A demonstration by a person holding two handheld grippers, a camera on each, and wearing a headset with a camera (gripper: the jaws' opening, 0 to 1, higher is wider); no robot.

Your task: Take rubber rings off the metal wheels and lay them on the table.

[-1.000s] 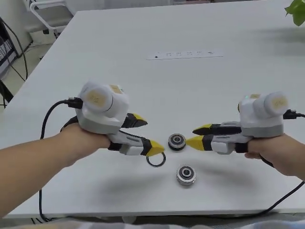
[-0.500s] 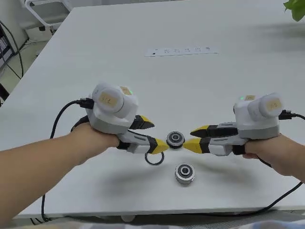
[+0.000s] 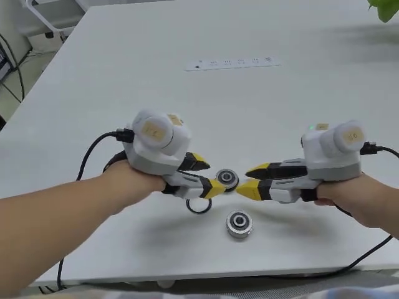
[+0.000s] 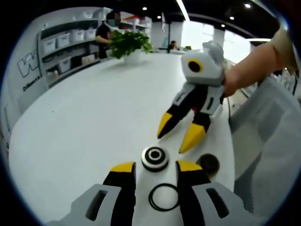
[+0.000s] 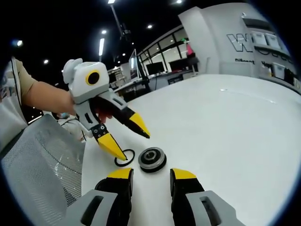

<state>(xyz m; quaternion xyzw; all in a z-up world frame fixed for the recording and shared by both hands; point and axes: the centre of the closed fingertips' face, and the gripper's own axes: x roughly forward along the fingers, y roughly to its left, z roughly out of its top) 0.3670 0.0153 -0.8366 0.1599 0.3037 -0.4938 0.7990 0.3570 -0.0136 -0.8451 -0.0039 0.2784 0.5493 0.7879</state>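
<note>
Metal wheel: a small round metal wheel is lying flat on the white table, and its outer edge is looking dark.
Left gripper: the left gripper is sitting just to the left of the metal wheel and pointing at it. Its two yellow-tipped jaws are standing apart and holding nothing. In the left gripper view the metal wheel is lying just past the gap between the tips.
Right gripper: the right gripper is sitting just to the right of the metal wheel and facing the left gripper across it. Its jaws are also standing apart and holding nothing.
Rubber ring: a thin black rubber ring is lying flat on the table, near the metal wheel on the person's side and a bit to the left.
Second wheel: a second wheel is lying flat near the metal wheel, closer to the person, and looking silvery.
Hands: the left hand and the right hand are each holding a gripper.
Power strip: a white power strip is lying well beyond the metal wheel.
Plant: a green plant is peeking in far beyond the metal wheel, to the right.
</note>
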